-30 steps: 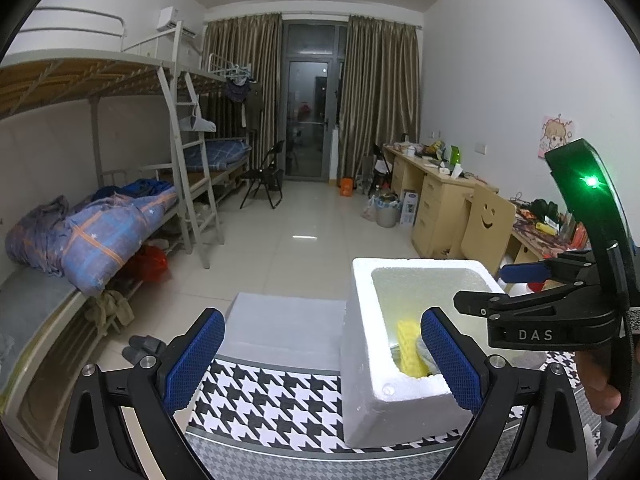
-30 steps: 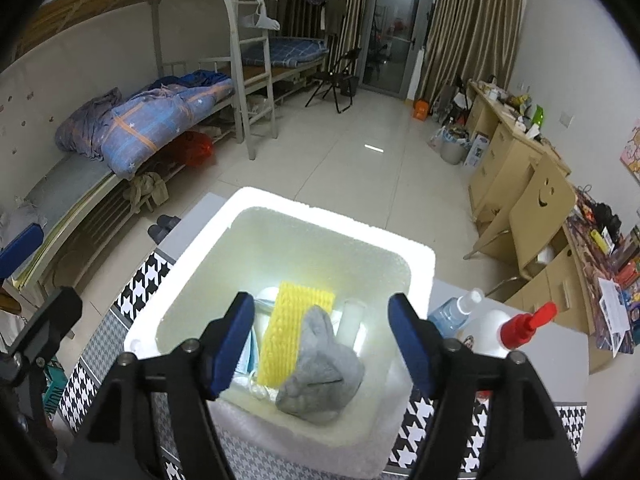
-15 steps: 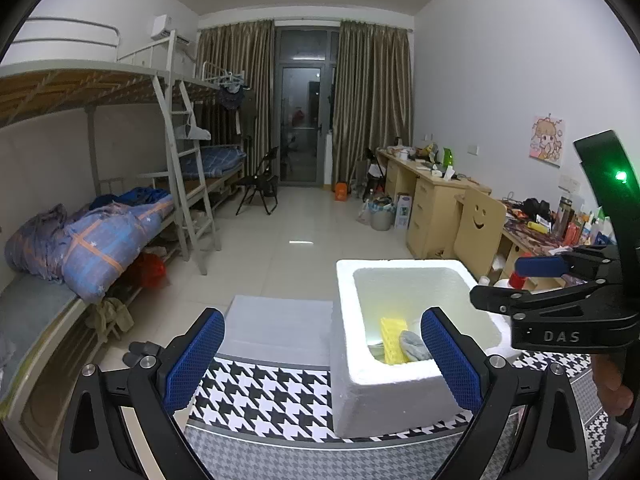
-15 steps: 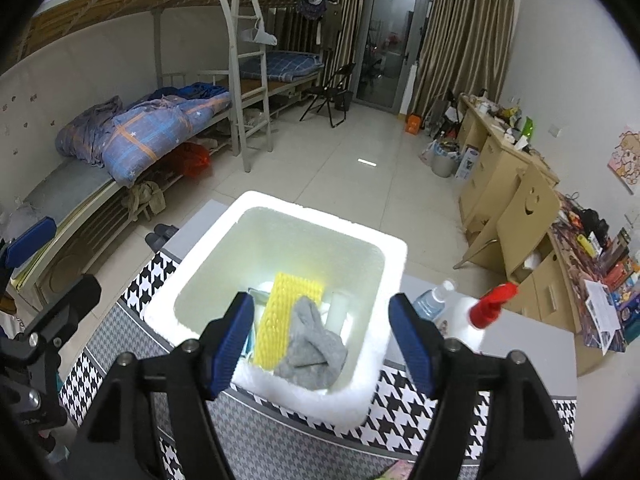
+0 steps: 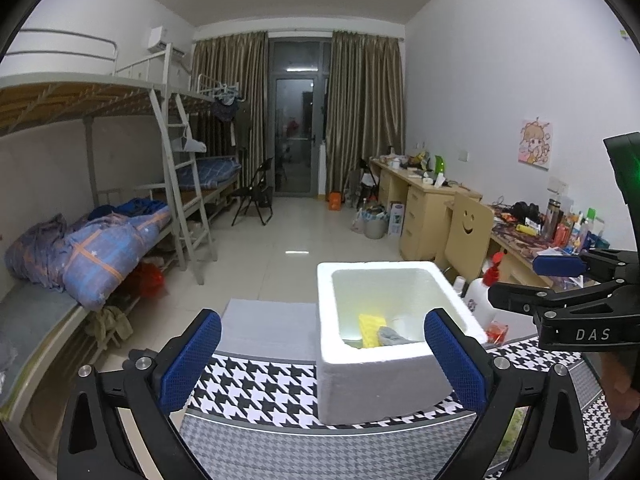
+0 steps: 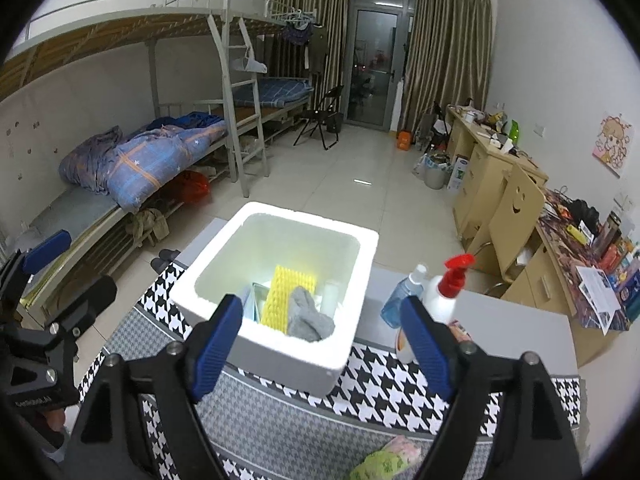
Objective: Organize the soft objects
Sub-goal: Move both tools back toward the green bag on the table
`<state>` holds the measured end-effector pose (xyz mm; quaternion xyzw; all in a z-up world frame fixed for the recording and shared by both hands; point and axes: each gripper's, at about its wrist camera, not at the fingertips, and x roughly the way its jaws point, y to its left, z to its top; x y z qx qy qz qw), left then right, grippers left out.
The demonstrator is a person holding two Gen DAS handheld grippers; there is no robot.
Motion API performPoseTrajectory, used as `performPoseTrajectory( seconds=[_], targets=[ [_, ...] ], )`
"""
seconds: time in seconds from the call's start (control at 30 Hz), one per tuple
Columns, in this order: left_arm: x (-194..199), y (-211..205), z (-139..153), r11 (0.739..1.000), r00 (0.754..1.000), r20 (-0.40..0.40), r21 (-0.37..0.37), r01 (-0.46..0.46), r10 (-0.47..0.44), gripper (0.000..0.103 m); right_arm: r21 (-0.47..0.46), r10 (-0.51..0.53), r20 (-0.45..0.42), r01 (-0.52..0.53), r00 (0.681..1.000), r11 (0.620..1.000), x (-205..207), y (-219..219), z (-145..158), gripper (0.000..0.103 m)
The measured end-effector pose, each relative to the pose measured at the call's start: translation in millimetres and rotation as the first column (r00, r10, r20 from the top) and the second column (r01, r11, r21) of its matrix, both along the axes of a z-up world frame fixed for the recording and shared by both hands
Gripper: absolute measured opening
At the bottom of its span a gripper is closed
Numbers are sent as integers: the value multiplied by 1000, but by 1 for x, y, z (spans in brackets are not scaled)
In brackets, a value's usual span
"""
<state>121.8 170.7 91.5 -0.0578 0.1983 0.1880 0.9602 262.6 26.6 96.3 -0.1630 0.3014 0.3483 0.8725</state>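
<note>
Both grippers have pulled back from the foam box (image 6: 280, 344), wide open, empty.

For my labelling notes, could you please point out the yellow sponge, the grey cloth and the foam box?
yellow sponge (image 6: 289, 295): right wrist view, ridged face.
grey cloth (image 6: 307, 316): right wrist view, crumpled middle.
foam box (image 6: 256, 354): right wrist view, near wall.

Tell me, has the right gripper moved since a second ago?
Yes. The right gripper pulled up and back from the foam box, which now looks smaller and farther.

bunk beds (image 5: 120, 184) left | desks (image 5: 424, 200) right | curtained glass door (image 5: 296, 136)
</note>
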Motion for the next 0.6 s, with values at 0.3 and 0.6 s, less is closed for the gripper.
performPoseTrajectory(
  seconds=[0.3, 0.6],
  targets=[
    [-16, -22, 10, 1000, 1000, 16, 17, 18, -18, 102, 43, -7, 40, 6, 999, 999, -25, -32, 10, 85],
    [-30, -47, 14, 997, 997, 30, 27, 67, -68, 102, 62, -24, 73, 20, 997, 998, -45, -57, 10, 87]
  ],
)
